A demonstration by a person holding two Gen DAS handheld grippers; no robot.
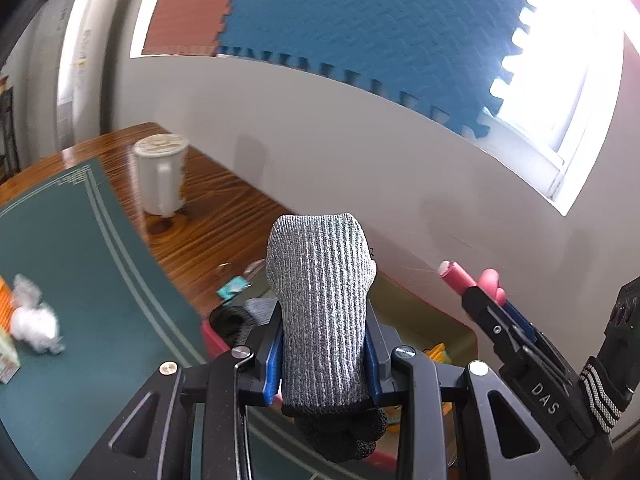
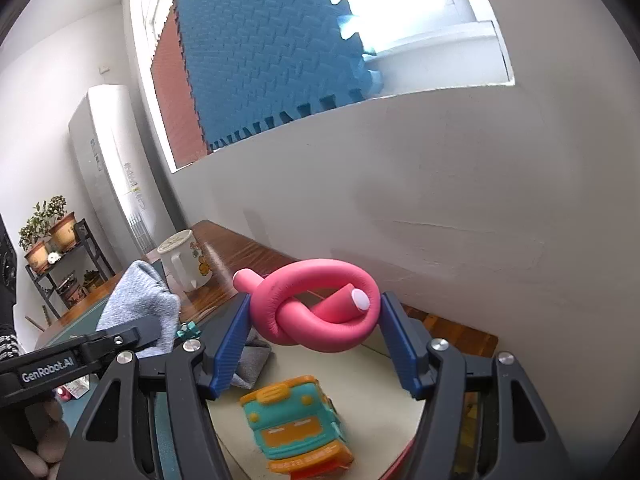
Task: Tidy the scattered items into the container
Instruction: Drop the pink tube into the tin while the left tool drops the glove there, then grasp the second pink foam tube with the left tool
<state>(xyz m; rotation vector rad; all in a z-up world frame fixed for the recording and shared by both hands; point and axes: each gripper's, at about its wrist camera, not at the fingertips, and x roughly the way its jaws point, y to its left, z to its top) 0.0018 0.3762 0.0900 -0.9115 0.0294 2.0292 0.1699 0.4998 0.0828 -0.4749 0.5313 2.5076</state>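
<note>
Left gripper (image 1: 323, 344) clamped on a grey knit sock (image 1: 320, 304), blue pads pressed to both sides of it; sock stands upright between the jaws, toe end up, black cuff bunched below the pads; from the right wrist view the same sock shows at left, raised above the table edge; right gripper (image 2: 316, 320) closed on a pink foam tube knot (image 2: 316, 308), pads touching its left and right flanks, white tube end facing the camera; knot sits at the fingertips, held above the container (image 2: 360, 380), a tray with pale interior and red rim (image 1: 216, 340); left wrist view catches the pink knot at far right, poking out of the other gripper's tip; inside the tray: teal and orange toy bus (image 2: 296, 424) directly under the right jaws, grey folded cloth (image 2: 252, 360) at the tray's left side just beside the left pad; another dark-and-grey knit item (image 1: 236, 318) lies at the tray's near-left corner in the left view, cannot tell whether it is the same cloth; small teal object (image 1: 231, 287) on the wooden table (image 1: 224, 216) just beyond the tray; white mug (image 1: 160, 176) further back on the wood, well apart from both grippers; crumpled white wrapper (image 1: 34, 320) on the green mat (image 1: 100, 280) at left, near a small carton (image 1: 8, 360) at the frame edge.
</note>
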